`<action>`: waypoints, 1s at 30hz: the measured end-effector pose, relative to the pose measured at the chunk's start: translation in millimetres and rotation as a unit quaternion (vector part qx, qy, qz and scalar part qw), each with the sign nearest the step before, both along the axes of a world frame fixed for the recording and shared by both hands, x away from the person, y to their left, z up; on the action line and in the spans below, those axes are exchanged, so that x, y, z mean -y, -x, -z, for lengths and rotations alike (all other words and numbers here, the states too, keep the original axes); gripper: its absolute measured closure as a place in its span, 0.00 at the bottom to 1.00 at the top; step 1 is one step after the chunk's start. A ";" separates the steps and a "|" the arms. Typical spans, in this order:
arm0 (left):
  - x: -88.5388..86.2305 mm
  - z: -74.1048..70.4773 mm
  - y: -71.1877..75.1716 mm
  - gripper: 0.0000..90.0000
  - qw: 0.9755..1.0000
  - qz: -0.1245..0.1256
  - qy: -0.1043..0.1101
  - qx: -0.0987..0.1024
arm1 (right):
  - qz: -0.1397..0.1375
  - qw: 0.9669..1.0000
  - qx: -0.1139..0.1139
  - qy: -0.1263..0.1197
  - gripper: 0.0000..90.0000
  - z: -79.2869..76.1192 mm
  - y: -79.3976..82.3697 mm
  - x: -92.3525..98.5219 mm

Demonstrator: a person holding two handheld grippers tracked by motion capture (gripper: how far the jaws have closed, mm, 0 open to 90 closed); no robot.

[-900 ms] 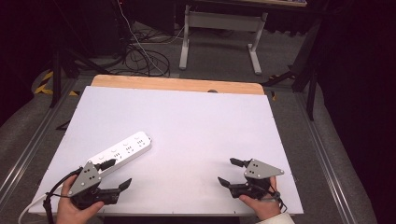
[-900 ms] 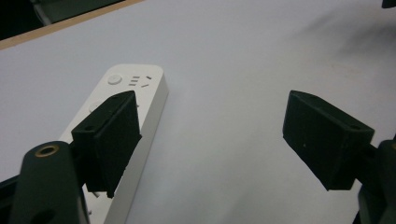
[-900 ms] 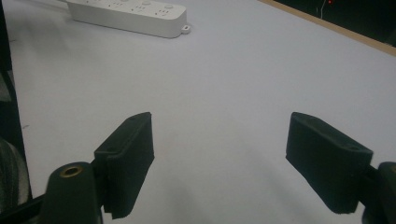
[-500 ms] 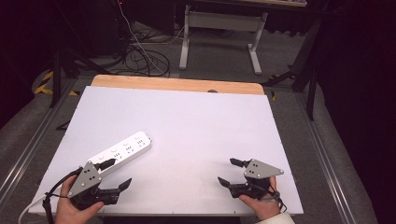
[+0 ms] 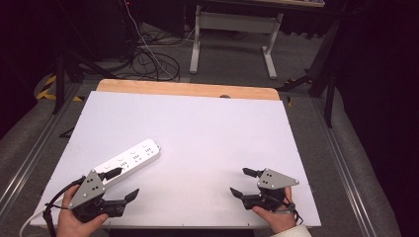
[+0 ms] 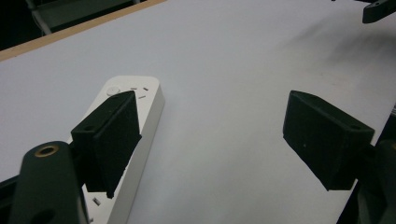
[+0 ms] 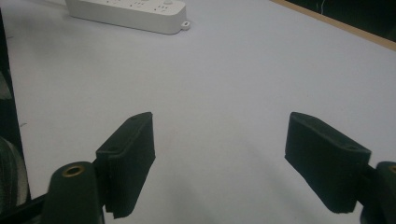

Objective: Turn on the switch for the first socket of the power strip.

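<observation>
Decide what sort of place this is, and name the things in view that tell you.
Probably a lab or workshop set up for recording handling work, not a home. A plain white table holds a lone power strip, loose cables trail on the grey floor behind, and a bare desk frame stands beyond it.

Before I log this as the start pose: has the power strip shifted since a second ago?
No. The power strip lies at the same angle and the same gap from the table's left edge.
</observation>
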State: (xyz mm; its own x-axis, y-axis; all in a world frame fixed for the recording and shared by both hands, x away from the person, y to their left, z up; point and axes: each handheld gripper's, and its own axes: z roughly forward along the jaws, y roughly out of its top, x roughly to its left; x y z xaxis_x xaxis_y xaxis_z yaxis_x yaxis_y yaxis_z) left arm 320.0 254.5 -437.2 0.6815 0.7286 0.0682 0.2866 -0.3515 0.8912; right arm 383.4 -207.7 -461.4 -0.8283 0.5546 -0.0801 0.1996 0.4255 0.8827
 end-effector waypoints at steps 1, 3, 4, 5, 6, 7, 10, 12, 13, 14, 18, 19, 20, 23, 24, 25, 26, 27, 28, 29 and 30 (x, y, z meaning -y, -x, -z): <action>0.2 -1.4 0.3 0.22 1.000 -0.002 -0.001 0.002 | 0.001 1.000 0.001 0.001 0.27 0.0 0.3 -0.2; 0.0 -2.3 0.1 0.22 1.000 -0.002 -0.001 0.001 | 0.001 1.000 0.000 0.001 0.27 0.0 0.3 -0.3; -0.1 -3.3 -0.4 0.22 1.000 0.002 0.001 -0.001 | 0.001 1.000 0.001 0.001 0.27 0.0 0.3 -0.3; 0.0 -4.8 -0.9 0.22 1.000 0.005 -0.001 0.000 | 0.001 1.000 0.001 0.001 0.27 0.0 0.3 -0.3; 0.3 -6.8 -1.1 0.22 1.000 0.009 -0.001 -0.001 | 0.001 1.000 0.001 0.001 0.27 -0.1 0.4 -0.2; 0.5 -9.2 -1.7 0.24 1.000 0.014 0.000 -0.003 | 0.001 1.000 0.001 0.002 0.27 -0.3 0.4 -0.2; 0.9 -15.3 -2.6 0.25 1.000 0.018 -0.001 -0.004 | 0.000 1.000 0.003 0.003 0.27 -0.2 0.5 -0.5; 1.0 -17.0 -3.0 0.25 1.000 0.017 -0.003 -0.005 | 0.000 1.000 0.003 0.002 0.27 -0.3 0.8 -0.7; 0.7 -17.8 -3.6 0.25 1.000 0.015 -0.005 -0.004 | 0.000 1.000 0.003 0.002 0.27 -0.3 0.9 -0.9; 0.1 -18.8 -4.2 0.25 1.000 0.015 -0.005 -0.004 | 0.000 1.000 0.003 0.002 0.27 -0.3 0.9 -0.9; -1.5 -23.5 -5.6 0.26 1.000 0.012 -0.001 -0.005 | -0.001 1.000 0.001 0.003 0.27 0.0 1.0 -1.6; -2.0 -24.6 -6.0 0.26 1.000 0.009 -0.003 -0.004 | 0.000 1.000 0.002 0.004 0.27 0.0 1.0 -1.6; -2.3 -25.3 -6.7 0.26 1.000 0.006 -0.004 -0.003 | 0.000 1.000 0.001 0.004 0.27 0.0 0.9 -1.5; -3.6 -28.4 -10.3 0.26 1.000 0.005 -0.002 -0.007 | 0.001 1.000 0.001 0.005 0.27 0.1 0.7 -1.4; -3.5 -29.2 -11.0 0.26 1.000 0.004 -0.002 -0.007 | 0.001 1.000 0.001 0.004 0.27 0.1 0.7 -1.4; -3.5 -29.2 -11.0 0.26 1.000 0.004 -0.002 -0.007 | 0.001 1.000 0.001 0.004 0.27 0.1 0.7 -1.4; -3.6 -30.2 -11.7 0.26 1.000 0.004 -0.003 -0.006 | 0.001 1.000 0.001 0.004 0.27 0.1 0.7 -1.3; -3.4 -32.0 -13.0 0.26 1.000 0.002 -0.003 -0.006 | 0.001 1.000 0.001 0.005 0.27 0.1 0.7 -1.4; -3.4 -32.0 -13.0 0.26 1.000 0.002 -0.003 -0.006 | 0.001 1.000 0.001 0.005 0.27 0.2 0.6 -1.4; -3.6 -32.8 -13.7 0.26 1.000 0.001 -0.004 -0.005 | 0.001 1.000 0.001 0.005 0.27 0.2 0.6 -1.4; -3.9 -33.6 -14.5 0.26 1.000 0.001 -0.003 -0.006 | 0.001 1.000 0.001 0.005 0.27 0.2 0.6 -1.4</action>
State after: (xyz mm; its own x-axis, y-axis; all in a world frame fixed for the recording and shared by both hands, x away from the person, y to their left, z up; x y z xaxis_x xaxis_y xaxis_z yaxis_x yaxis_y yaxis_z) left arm 334.5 258.3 -403.7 0.6840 0.7266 0.0644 0.2971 -0.3581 0.8852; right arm 382.8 -206.4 -461.6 -0.8273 0.5552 -0.0860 0.1993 0.4331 0.8790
